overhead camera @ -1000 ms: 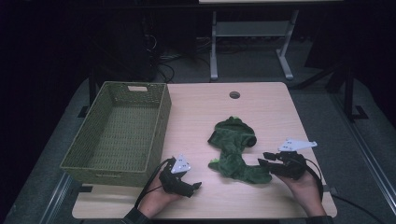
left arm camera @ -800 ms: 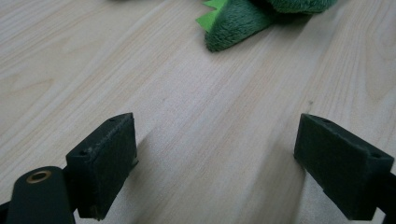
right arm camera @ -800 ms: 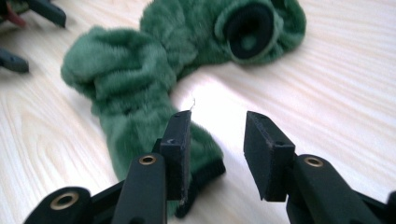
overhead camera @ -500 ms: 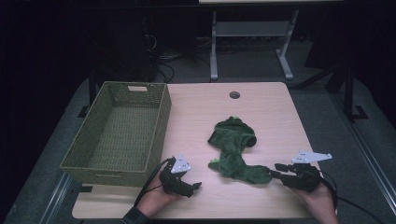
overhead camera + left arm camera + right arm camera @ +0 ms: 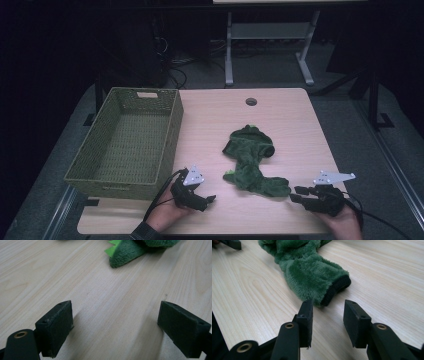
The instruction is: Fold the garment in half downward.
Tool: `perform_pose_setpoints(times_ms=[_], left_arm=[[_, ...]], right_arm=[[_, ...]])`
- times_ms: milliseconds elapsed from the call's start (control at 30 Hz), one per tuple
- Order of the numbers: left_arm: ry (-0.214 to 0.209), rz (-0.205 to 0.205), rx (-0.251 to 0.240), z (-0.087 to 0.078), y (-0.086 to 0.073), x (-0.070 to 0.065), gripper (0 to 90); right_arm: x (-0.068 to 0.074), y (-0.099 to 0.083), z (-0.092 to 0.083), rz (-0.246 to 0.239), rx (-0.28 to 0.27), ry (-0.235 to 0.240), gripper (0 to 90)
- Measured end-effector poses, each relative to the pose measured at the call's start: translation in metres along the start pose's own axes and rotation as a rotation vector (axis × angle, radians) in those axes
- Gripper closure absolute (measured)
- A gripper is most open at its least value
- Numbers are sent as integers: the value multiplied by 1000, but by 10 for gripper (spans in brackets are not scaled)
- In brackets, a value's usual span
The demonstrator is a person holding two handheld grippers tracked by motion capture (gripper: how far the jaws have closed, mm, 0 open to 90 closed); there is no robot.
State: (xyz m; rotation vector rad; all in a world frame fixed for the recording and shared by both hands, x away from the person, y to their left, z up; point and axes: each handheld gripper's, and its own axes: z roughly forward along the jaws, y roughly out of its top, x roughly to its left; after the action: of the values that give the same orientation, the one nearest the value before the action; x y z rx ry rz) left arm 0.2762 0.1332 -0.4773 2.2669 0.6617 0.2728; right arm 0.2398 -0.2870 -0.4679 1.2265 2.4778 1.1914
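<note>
The right gripper (image 5: 297,194) lay low over the near right part of the pale wooden table (image 5: 290,120), its black jaws parted a little with nothing between them, their tips just short of the black-trimmed cuff (image 5: 338,287) of a crumpled green plush garment (image 5: 251,162). The left gripper (image 5: 209,200), held in the person's left hand (image 5: 162,217) at the near edge, had its jaws spread wide over bare wood, aimed toward a bright green toothed trim (image 5: 111,248) at the garment's near left corner and apart from it. The garment lay in the middle of the table between the two grippers, stretching from a bunched far end to the cuffed near end. At the far left stood an olive woven rectangular basket (image 5: 80,167) with nothing visible inside. A round cable hole (image 5: 251,102) pierced the far side of the tabletop.
</note>
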Motion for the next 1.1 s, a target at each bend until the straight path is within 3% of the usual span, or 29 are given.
perform_pose_setpoints(times_ms=[233, 367, 433, 833, 1100], left_arm=[[0, 4, 1, 0, 0, 0, 122], [0, 4, 1, 0, 0, 0, 122], [0, 3, 0, 0, 0, 0, 122], [-2, 1, -2, 1, 1, 0, 122], [-2, 3, -2, 1, 1, 0, 122]], right_arm=[[4, 4, 11, -15, 31, 19, 616], [2, 7, 12, -25, 36, 33, 787], [2, 7, 12, -29, 39, 29, 820], [-5, 11, -9, -37, -23, -18, 843], [-2, 23, -15, -75, -80, -7, 844]])
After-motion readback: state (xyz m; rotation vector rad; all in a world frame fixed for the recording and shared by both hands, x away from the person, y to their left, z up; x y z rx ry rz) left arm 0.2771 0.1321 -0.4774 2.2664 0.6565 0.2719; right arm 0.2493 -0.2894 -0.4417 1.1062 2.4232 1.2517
